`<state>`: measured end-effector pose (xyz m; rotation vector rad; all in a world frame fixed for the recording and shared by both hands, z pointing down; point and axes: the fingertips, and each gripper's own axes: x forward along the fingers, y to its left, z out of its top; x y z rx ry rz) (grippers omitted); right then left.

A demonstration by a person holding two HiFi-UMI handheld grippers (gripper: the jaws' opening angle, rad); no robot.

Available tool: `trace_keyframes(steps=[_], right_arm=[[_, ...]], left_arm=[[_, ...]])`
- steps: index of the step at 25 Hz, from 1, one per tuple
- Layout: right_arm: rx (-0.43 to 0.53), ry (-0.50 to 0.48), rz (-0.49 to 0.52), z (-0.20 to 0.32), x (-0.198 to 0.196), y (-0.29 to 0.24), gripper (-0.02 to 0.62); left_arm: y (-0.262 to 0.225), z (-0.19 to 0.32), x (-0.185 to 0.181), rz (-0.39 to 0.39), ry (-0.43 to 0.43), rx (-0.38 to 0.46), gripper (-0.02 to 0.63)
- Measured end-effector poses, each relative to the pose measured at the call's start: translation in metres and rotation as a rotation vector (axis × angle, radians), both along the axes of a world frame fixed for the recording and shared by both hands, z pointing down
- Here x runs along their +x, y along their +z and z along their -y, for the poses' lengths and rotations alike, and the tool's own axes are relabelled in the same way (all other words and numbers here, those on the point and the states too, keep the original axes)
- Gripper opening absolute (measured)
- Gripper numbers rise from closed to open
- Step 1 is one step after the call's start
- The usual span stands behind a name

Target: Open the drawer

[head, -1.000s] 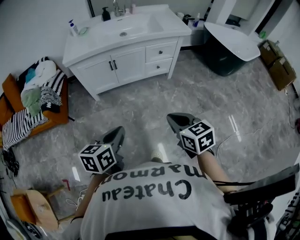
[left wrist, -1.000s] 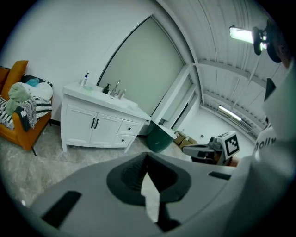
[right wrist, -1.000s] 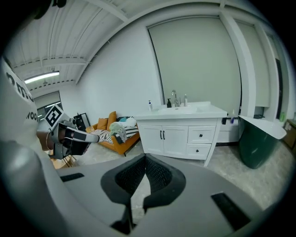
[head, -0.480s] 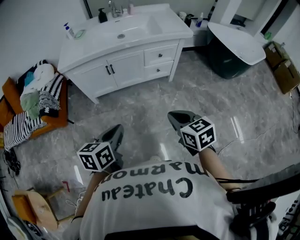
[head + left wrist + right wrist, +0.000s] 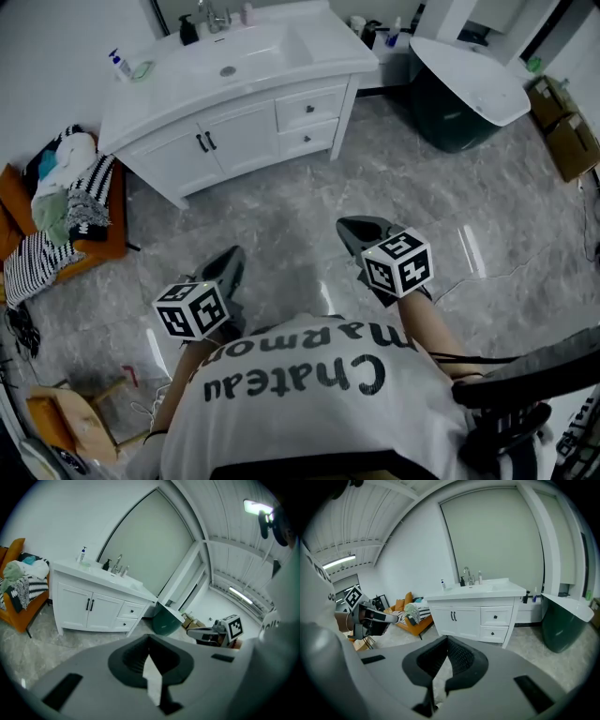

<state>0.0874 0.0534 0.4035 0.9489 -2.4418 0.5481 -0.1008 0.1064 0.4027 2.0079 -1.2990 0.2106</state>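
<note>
Approach stage: the left tool (image 5: 233, 257) and right tool (image 5: 352, 229), both pinched shut and empty, hang over the floor (image 5: 281, 206) well short of the vanity (image 5: 244, 141), whose closed upper drawer (image 5: 310, 106), at its right end, likely calls for opening one tool onto its knob (image 5: 495, 617).

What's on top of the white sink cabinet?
A sink basin, a faucet, a dark pump bottle and a blue-capped bottle. Its drawers and doors are shut, hiding whatever is inside.

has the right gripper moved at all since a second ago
Yes, a little: the right gripper has edged forward, its tip now nearer the white vanity cabinet.
</note>
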Motion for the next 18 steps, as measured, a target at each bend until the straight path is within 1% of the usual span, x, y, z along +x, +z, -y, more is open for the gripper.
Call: trace_keyframes(steps=[4, 7, 12, 15, 18], right_arm=[[-0.014, 0.014, 0.023, 0.006, 0.003, 0.005, 0.009], [-0.040, 0.013, 0.037, 0.009, -0.002, 0.012, 0.009], [-0.049, 0.014, 0.037, 0.020, -0.014, 0.017, 0.009], [-0.059, 0.046, 0.036, 0.036, -0.014, 0.021, 0.009], [-0.077, 0.084, 0.039, 0.055, -0.014, 0.025, 0.009]], left_arm=[[-0.001, 0.010, 0.009, 0.003, 0.011, 0.000, 0.008], [-0.001, 0.014, 0.012, 0.005, 0.022, -0.002, 0.008], [0.008, 0.028, 0.005, 0.009, 0.039, -0.026, 0.008], [0.014, 0.047, 0.000, 0.005, 0.057, -0.043, 0.008], [0.017, 0.074, -0.002, -0.014, 0.087, -0.054, 0.008]])
